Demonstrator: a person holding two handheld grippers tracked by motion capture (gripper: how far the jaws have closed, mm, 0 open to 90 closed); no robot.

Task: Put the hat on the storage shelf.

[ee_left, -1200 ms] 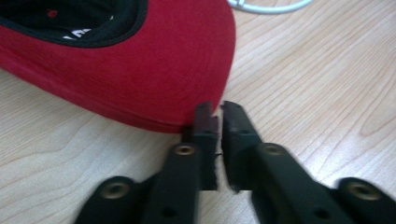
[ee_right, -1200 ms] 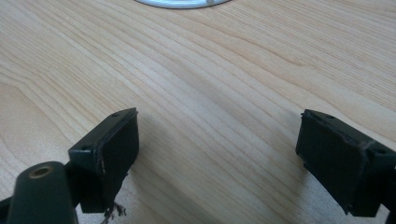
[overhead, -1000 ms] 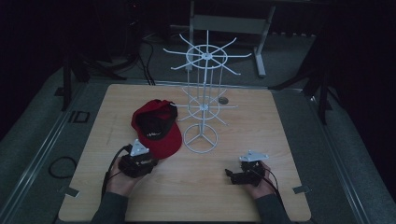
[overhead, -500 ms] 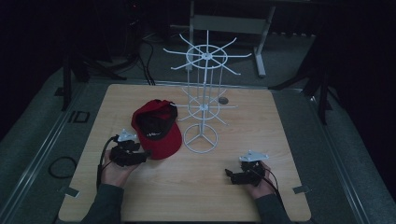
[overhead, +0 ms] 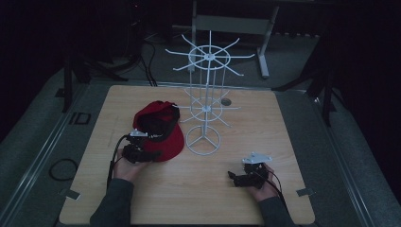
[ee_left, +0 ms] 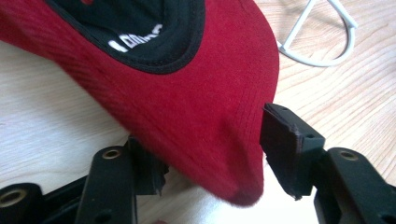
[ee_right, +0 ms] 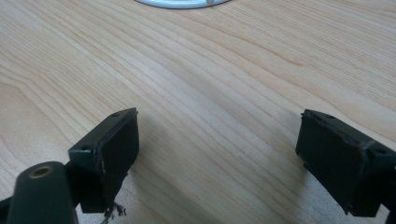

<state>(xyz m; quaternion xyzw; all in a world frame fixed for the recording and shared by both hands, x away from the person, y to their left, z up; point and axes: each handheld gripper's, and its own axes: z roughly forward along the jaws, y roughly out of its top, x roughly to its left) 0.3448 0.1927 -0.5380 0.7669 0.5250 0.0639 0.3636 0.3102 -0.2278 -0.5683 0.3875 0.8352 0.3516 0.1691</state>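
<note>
Left gripper (ee_left: 212,154) fingers gape around red cap (ee_left: 187,93) brim, unclosed; right gripper (ee_right: 219,163) open, empty over bench (ee_right: 233,70); shallow bite risks brim slipping free.

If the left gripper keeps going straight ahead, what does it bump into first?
Almost certainly the red cap. Its brim already sits between the open fingers of the left gripper, so going on would push deeper onto the brim. The white wire rack stands farther off.

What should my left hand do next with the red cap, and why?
Probably close the left gripper on the cap's brim. Its fingers already sit open on either side of the brim's edge, with the red cap lying on the table beside the white wire rack.
</note>
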